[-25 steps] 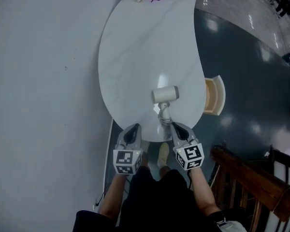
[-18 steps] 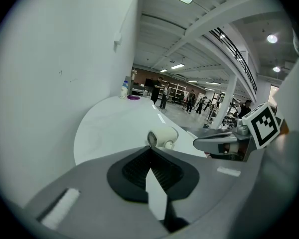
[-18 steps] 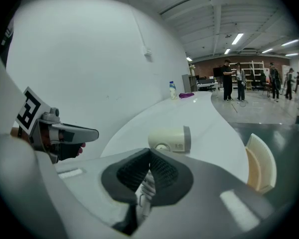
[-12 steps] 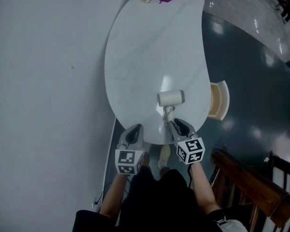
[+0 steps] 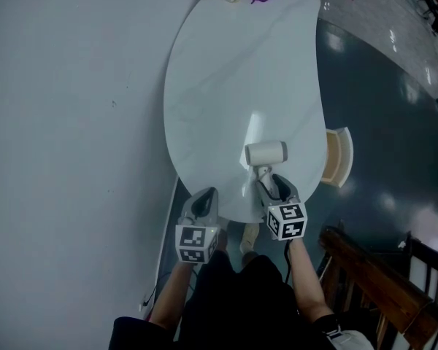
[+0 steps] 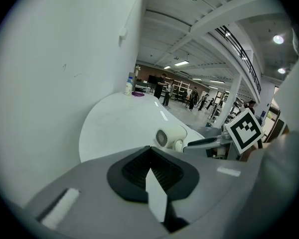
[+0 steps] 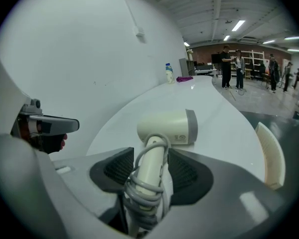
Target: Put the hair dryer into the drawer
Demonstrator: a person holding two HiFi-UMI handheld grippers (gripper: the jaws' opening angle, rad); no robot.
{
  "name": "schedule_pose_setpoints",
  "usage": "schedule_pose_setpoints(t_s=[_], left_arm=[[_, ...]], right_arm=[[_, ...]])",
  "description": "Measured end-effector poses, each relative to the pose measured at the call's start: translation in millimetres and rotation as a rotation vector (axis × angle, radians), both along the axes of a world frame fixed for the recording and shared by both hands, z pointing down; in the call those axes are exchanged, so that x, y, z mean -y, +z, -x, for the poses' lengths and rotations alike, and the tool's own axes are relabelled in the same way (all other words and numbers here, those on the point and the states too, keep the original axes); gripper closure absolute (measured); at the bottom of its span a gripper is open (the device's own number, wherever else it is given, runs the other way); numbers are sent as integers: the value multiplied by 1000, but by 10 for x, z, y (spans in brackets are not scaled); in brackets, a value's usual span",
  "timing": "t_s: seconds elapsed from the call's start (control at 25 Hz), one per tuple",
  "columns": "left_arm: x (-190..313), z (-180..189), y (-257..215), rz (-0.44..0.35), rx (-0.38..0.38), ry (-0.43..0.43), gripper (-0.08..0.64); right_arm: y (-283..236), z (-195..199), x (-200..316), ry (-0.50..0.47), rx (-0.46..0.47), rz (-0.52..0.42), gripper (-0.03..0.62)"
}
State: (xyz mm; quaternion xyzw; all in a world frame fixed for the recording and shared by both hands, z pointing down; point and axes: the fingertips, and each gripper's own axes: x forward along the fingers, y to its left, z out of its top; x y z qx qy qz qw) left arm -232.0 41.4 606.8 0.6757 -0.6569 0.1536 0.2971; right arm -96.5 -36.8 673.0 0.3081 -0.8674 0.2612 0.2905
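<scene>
Not done yet! We had the hair dryer [image 5: 266, 154] lying on the white surface [image 5: 226, 86], close beside the open drawer [image 5: 339, 157] but not in it. Our right tongs [image 5: 269, 184] had just been opening and stood wide, with the hair dryer between them and the pads clear of it. Our left tongs [image 5: 201, 201], farther from the drawer, were pressed together and held nothing.

The hair dryer [image 5: 266, 154] is cream with a grey band and grey cord [image 7: 142, 190]. The surface [image 5: 226, 86] is white, faintly veined. The left tongs [image 5: 203, 194] and right tongs [image 5: 269, 182] are grey, their cubes [image 5: 287, 222] patterned black-and-white.
</scene>
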Motion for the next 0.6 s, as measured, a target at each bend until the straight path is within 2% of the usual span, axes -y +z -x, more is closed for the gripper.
schedule_pose_setpoints(t_s=[0.28,0.6], left_arm=[[70,68,38,7,-7,-6,554],[77,95,74,24,-19,-8,554]], right_arm=[[154,82,14,-18,-31,38,377],[193,109,31,-13,-69,36,363]])
